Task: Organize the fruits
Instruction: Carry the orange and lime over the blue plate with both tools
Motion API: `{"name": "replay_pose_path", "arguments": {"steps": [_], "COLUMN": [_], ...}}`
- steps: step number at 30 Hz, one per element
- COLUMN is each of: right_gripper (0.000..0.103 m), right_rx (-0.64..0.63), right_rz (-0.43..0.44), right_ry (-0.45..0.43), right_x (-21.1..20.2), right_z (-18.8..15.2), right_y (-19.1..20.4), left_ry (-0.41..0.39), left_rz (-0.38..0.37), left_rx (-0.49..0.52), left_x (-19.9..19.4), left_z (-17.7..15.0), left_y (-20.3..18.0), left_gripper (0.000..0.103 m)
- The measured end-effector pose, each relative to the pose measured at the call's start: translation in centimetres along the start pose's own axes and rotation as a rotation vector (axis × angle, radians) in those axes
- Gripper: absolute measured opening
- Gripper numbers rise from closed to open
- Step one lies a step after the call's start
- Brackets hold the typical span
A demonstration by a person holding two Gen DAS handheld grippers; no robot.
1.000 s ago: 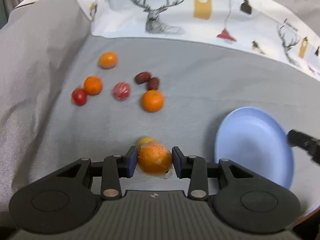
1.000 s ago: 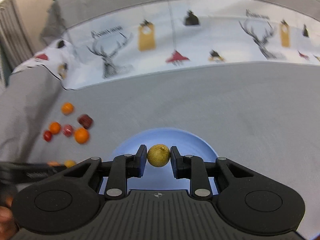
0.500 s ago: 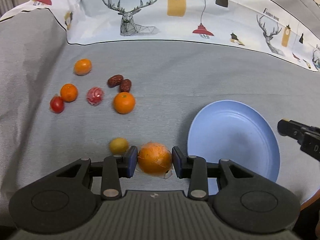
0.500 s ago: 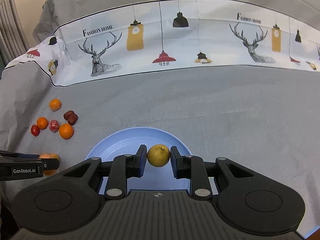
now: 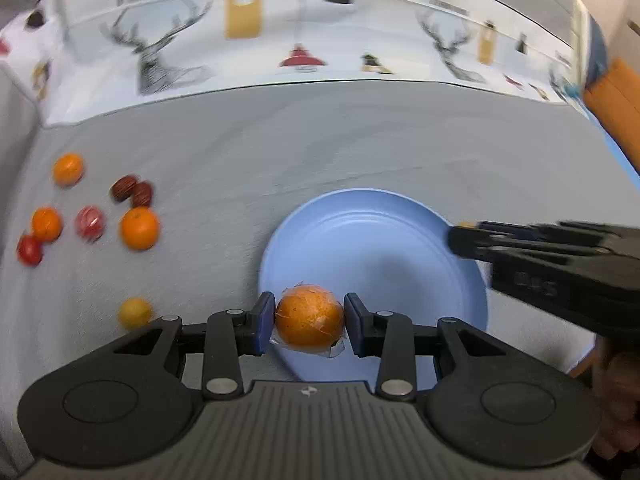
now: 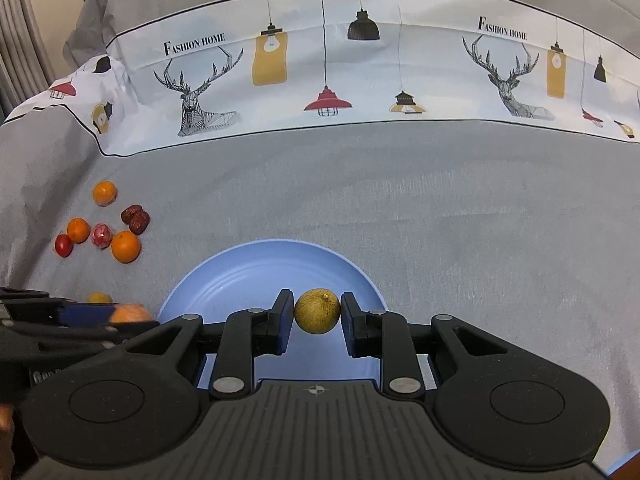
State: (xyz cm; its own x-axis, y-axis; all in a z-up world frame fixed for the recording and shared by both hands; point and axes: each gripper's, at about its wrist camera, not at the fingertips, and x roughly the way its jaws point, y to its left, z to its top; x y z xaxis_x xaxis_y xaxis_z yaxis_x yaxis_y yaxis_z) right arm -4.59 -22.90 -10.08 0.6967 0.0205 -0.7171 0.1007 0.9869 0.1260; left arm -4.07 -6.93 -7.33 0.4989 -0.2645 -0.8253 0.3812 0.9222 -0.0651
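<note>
- While we hold both grippers over the near part of the blue plate point(image 6: 248, 276), neither fruit has been set down: the plate's bare face shows nothing lying on it.
- Closest in, our left gripper point(image 5: 310, 318) is closed partway on a wrapped orange point(image 5: 309, 322), a pad pressing each side, and it hangs over the plate's near-left rim.
- Our right gripper point(image 6: 317, 312) is closed narrower on a small yellow-green fruit point(image 6: 317, 311), clamped between both pads above the plate's near middle.
- We judge the step in hand to be the delivery of these two pieces; letting go onto the plate is what remains for them.
- Just left of the plate, a small yellow fruit point(image 5: 135, 312) lies alone on the grey cloth point(image 6: 440, 220).
- Farther left and back sits the loose cluster: a large orange point(image 5: 139, 228), a red-and-white wrapped piece point(image 5: 90, 222), a smaller orange point(image 5: 47, 224), a red fruit point(image 5: 29, 250), two dark red dates point(image 5: 132, 191) touching each other, and one more orange point(image 5: 68, 168) farthest off.
- By our count eight pieces are left on the cloth, so we judge the sorting to be at an early stage.
</note>
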Motion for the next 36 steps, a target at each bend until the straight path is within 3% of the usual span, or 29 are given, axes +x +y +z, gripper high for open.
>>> {"name": "replay_pose_path", "arguments": {"steps": [6, 17, 36], "right_gripper": [0.027, 0.027, 0.027], "right_rx": [-0.004, 0.009, -0.017], "right_rz": [-0.005, -0.007, 0.012], "right_ry": [0.016, 0.023, 0.007], "right_x": [0.9, 1.4, 1.0], "right_z": [-0.3, -0.4, -0.7], "right_y": [0.1, -0.8, -0.8], "left_ry": [-0.024, -0.020, -0.029], "left_rz": [0.027, 0.033, 0.039], "left_rx": [0.101, 0.033, 0.038], "left_x": [1.2, 1.5, 1.4], "left_z": [0.0, 0.3, 0.3], "left_y": [-1.8, -0.2, -0.6], "left_gripper": [0.041, 0.041, 0.041]}}
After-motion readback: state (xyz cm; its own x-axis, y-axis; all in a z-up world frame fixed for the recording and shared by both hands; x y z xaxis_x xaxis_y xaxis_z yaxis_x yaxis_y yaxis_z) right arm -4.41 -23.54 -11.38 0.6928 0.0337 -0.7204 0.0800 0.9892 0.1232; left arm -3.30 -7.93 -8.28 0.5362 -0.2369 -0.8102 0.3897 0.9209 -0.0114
